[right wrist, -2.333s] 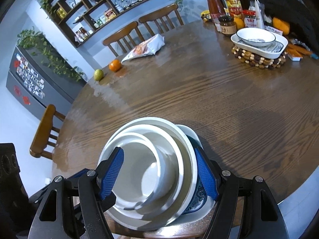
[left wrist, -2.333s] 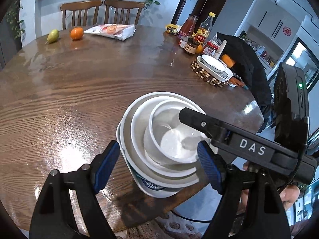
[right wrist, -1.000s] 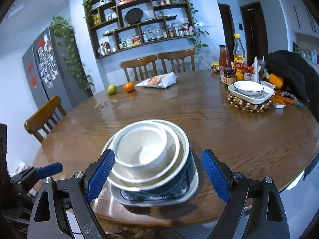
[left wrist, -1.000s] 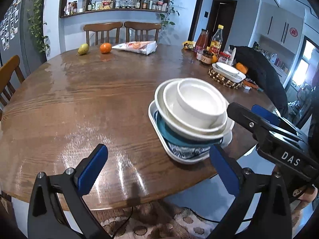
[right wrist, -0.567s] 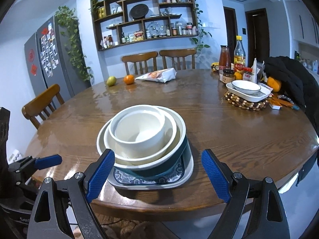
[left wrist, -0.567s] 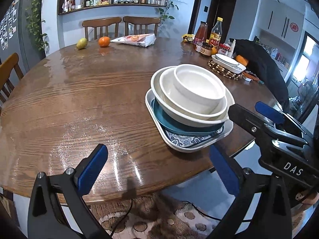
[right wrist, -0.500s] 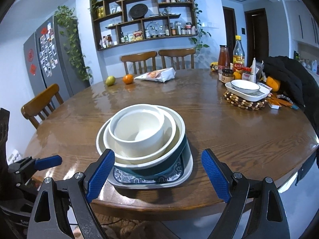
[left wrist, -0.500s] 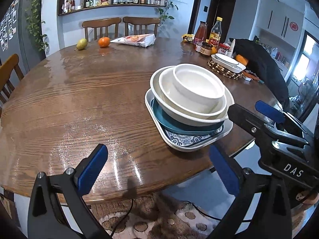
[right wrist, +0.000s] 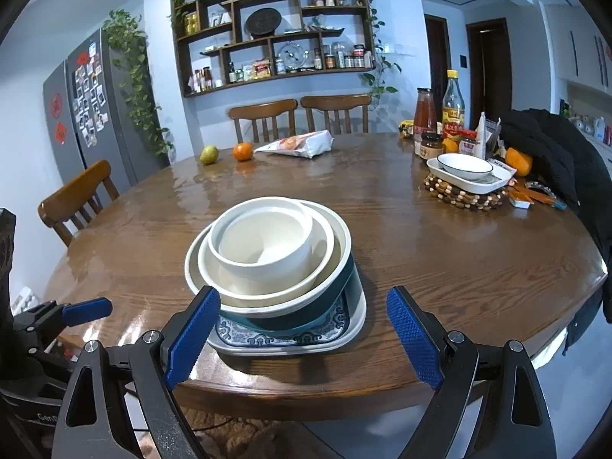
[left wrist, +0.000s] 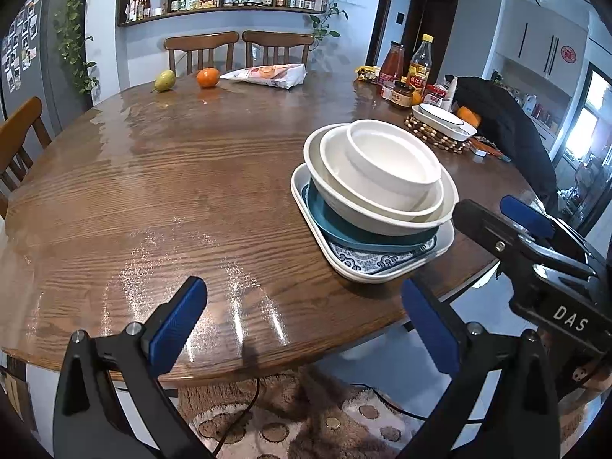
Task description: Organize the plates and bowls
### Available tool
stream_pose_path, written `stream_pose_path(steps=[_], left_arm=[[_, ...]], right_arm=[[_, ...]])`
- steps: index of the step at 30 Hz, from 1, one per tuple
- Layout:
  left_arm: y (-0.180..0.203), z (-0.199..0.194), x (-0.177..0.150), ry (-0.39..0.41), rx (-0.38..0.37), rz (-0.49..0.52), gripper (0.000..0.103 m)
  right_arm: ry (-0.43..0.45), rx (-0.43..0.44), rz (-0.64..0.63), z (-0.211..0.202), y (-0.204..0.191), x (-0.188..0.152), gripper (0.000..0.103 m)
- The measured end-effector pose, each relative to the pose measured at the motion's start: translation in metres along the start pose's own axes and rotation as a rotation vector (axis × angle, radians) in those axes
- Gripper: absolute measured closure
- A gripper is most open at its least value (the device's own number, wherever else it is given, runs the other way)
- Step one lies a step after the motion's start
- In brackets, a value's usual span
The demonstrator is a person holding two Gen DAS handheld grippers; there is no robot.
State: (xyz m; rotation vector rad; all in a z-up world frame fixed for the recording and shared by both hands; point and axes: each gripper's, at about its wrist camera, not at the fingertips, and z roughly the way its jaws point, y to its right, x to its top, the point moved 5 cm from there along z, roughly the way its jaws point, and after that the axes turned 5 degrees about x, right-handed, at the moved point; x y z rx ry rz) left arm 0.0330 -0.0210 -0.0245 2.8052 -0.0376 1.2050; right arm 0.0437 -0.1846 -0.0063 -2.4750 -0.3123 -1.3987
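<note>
A stack of dishes stands near the front edge of the round wooden table. A small white bowl sits in two larger white bowls, on a blue-patterned square plate. The stack also shows in the left wrist view, with the plate at the bottom. My left gripper is open and empty, off the table's edge, left of the stack. My right gripper is open and empty, just in front of the stack.
A white dish on a beaded trivet sits at the right with bottles and jars. A pear, an orange and a snack bag lie at the far side. Chairs ring the table. A black coat hangs at the right.
Both grippers have drawn back from the stack toward the table's edge and opened wider. The stack stands free on the table and has not moved in the last half second.
</note>
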Motion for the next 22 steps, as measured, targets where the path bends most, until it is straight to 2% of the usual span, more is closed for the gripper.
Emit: stream_pose_path(steps=[22], left_arm=[[0.0048, -0.0035, -0.0019, 0.002, -0.02, 0.011, 0.001]], right_arm=[[0.001, -0.045, -0.003, 0.0007, 0.0061, 0.0007, 0.013]])
